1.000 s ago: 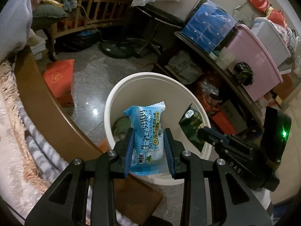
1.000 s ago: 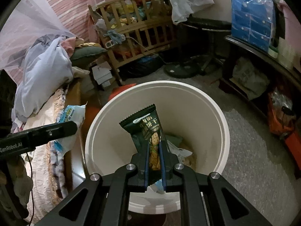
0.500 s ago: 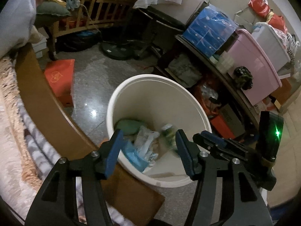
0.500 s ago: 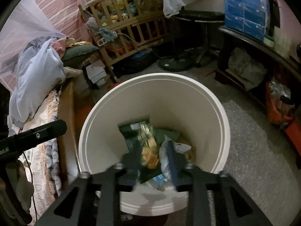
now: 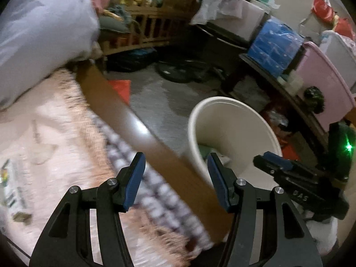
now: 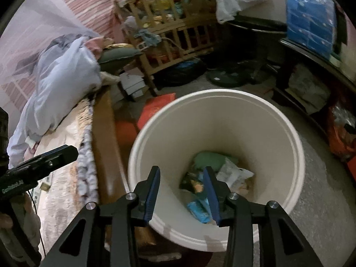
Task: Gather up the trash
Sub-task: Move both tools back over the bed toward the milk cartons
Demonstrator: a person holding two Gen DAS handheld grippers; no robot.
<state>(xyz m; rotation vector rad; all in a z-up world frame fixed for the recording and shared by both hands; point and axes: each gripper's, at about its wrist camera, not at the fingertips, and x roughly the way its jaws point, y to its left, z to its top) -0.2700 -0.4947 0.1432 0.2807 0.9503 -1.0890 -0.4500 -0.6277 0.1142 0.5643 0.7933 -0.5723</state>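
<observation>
A white round bin (image 6: 222,102) stands on the floor beside the bed; it also shows in the left wrist view (image 5: 222,102). Inside it lie several wrappers: a dark green snack wrapper (image 6: 193,183), a blue one (image 6: 199,210) and a white one (image 6: 233,173). My right gripper (image 6: 181,192) is open and empty, just above the bin's near rim. My left gripper (image 5: 175,181) is open and empty, over the wooden bed edge (image 5: 133,120), left of the bin. A flat wrapper (image 5: 10,187) lies on the bedspread at the far left, blurred.
The bed with a pinkish bedspread (image 5: 44,133) and a pale bundle of bedding (image 6: 62,84) fills the left. A wooden crib (image 6: 169,40), a fan base (image 6: 227,77), red packets (image 6: 155,109) on the floor and a cluttered bench with a pink tub (image 5: 322,84) ring the bin.
Both grippers opened and dropped their wrappers into the bin. The left gripper has since swung left, from over the bin to over the bed edge. The right gripper stays over the bin.
</observation>
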